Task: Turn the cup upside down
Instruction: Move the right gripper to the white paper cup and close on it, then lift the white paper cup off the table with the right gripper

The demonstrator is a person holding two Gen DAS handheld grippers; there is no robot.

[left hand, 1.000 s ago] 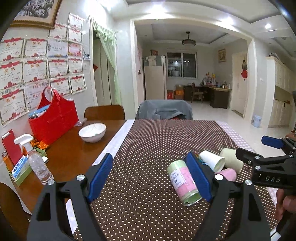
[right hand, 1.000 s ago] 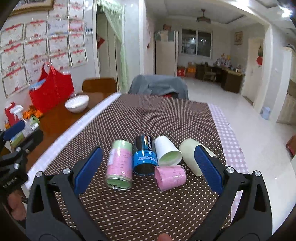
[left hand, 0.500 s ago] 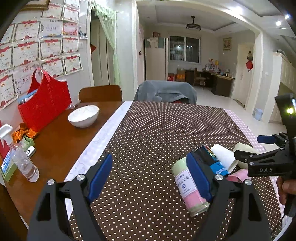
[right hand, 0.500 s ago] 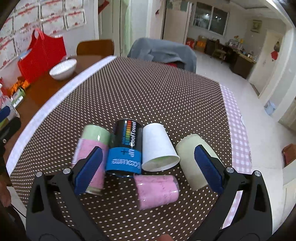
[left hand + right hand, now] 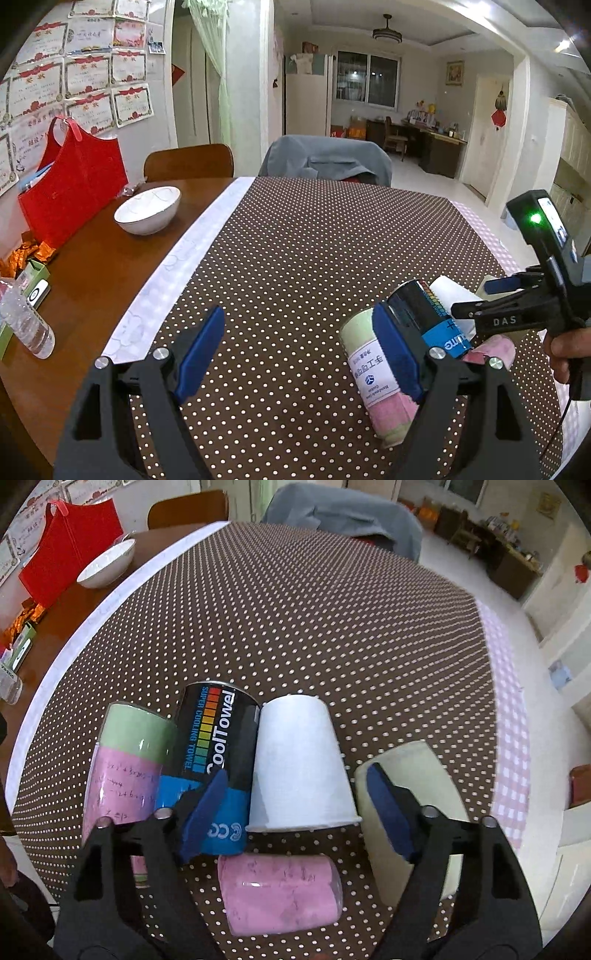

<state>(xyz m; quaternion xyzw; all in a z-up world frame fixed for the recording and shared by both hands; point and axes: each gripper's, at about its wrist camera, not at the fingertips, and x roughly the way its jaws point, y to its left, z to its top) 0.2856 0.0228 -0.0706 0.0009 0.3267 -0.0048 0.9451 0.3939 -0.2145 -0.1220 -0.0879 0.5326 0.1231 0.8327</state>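
Right wrist view, lower frame: the right gripper (image 5: 295, 812) hangs with its blue pads spread wide and nothing between them, straddling the rim end of the white paper cup (image 5: 299, 764), which lies on its side at frame centre, mouth toward the camera, base pointing away. Below it at bottom centre lies a pink roll (image 5: 279, 893), crosswise, just short of the cup's rim. Tight on the cup's left is the black-and-blue CoolTowel can (image 5: 214, 753), touching or nearly so, and left of that a pink-and-green canister (image 5: 125, 760). On the cup's right a pale cream cup (image 5: 410, 797) lies partly behind the right-hand pad. So it's crowded on three sides, and beyond the cup's base the brown dotted tablecloth (image 5: 332, 609) runs open all the way up the frame to its far edge. Left wrist view: the left gripper (image 5: 303, 354) is also wide open and empty, low over bare cloth at lower centre, with the cluster at lower right. The cloth's white border (image 5: 177, 266) cuts diagonally at left; past it, on bare wood, a white bowl (image 5: 147, 210) and, at upper left, a red bag (image 5: 74, 184)
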